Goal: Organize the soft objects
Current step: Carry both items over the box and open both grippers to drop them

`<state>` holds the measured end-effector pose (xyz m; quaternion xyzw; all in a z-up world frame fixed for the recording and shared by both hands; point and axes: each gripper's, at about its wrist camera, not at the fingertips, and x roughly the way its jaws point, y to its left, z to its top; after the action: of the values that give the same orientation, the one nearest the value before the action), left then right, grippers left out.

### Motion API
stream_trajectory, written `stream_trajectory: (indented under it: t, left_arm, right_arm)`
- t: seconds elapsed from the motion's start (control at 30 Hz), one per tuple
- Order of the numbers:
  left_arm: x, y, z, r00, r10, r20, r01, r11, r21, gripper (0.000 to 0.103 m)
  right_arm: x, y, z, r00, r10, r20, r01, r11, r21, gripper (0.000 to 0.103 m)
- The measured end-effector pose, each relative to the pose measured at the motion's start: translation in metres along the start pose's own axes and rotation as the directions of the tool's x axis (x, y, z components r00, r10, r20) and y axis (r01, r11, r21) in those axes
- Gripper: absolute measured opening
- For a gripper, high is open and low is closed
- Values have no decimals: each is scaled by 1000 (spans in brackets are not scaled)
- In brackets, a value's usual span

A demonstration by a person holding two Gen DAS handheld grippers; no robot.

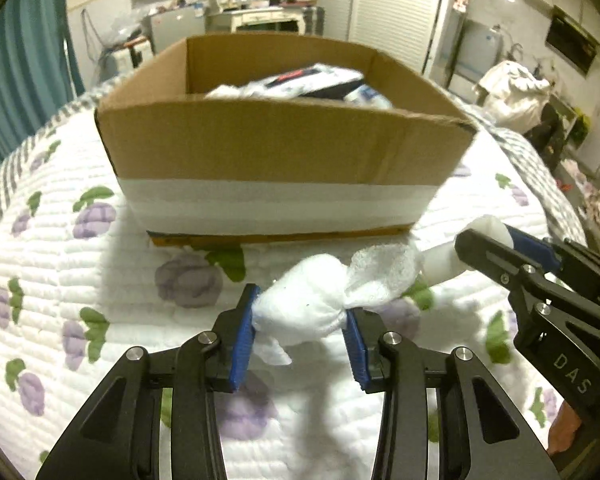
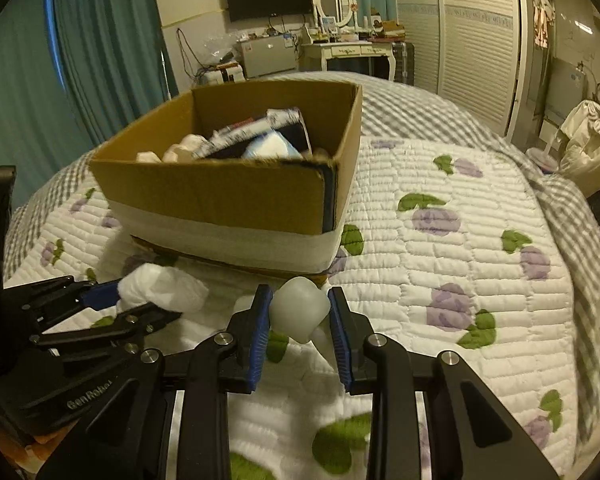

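Note:
My left gripper (image 1: 300, 309) is shut on a white fluffy cloth bundle (image 1: 308, 300), its blue pads pressing both sides, just above the quilt. A flared end of the cloth reaches right toward a smooth white roll (image 1: 440, 264), on which my right gripper (image 1: 488, 237) is shut. I cannot tell whether cloth and roll are one piece. In the right wrist view the right gripper (image 2: 299, 300) squeezes the white roll (image 2: 300, 309), and the left gripper (image 2: 140, 305) holds the cloth (image 2: 168, 285) to its left. An open cardboard box (image 1: 284, 140) (image 2: 220, 194) stands just behind, with several soft items (image 2: 256, 136) inside.
The bed's white quilt (image 1: 60, 240) with purple flowers and a grey striped border lies under everything. Teal curtains (image 2: 100, 40) hang at the left. A dressing table (image 2: 340, 50) and a slatted wardrobe (image 2: 476, 40) stand beyond the bed, and a white bag (image 2: 592, 148) sits at the right.

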<state>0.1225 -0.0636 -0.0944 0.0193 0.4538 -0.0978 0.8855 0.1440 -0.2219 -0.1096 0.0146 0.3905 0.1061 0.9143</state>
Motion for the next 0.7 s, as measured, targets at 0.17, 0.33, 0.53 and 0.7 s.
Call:
stream_trajectory:
  t: [0.17,0.33,0.53,0.7]
  left_arm:
    - [-24,-16,8,999,2,33,-2,1000,1,39]
    - [-61,-29,20,994,31,103,-35,999,40,39]
    - [-101,-32,37,984,41,171,-51,997,50,39]
    - [-125,-24,63,976,25,214,-35,999,41,39]
  right_arm:
    - [-38,5,7,999,-10,33,10,1000,-17,28]
    - [-82,14,16,996,-16,83,20,999,-47,28]
    - [-119,19,31,990,-16,142,26,997,-70,28]
    - [-148,22,57,979,-19,205,37,996,-86,28]
